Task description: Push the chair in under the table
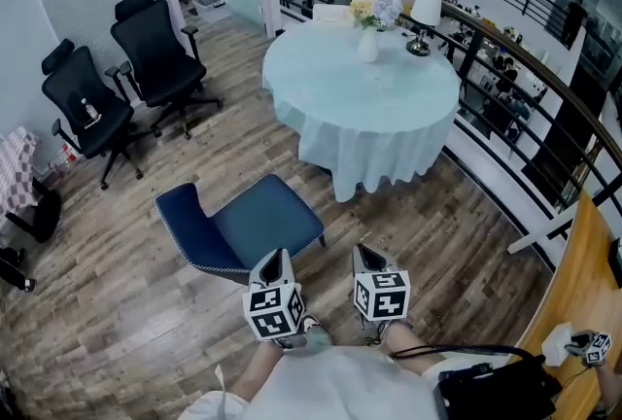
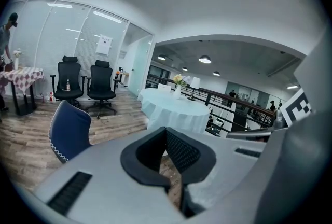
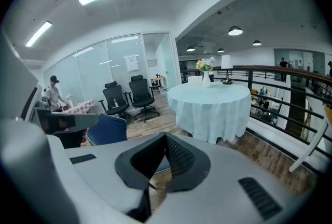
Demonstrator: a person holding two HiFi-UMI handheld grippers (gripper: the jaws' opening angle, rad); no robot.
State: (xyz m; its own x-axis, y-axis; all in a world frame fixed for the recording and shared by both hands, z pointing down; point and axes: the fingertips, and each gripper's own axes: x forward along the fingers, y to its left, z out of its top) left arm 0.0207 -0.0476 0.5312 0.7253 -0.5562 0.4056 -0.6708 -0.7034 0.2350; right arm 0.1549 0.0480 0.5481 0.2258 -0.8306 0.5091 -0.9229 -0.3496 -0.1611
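Floor: wood planks [image 1: 117,311] under us.
Head view: chair [image 1: 255,228] stands clear of the table [image 1: 364,87], just ahead of our left gripper [image 1: 276,260] and right gripper [image 1: 367,256].
Left gripper view: jaws pressed together, holding nothing.
Right gripper view: jaws pressed together, empty; chair to their left.

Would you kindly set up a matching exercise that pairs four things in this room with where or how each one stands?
Things:
1. blue chair
2. table
3. black office chairs
4. lamp

Places or states:
A. covered with a pale cloth
B. side by side near the wall
C. standing on the table, at the side by the railing
D. on the open floor, apart from the table

Pairs: 1-D, 2-A, 3-B, 4-C
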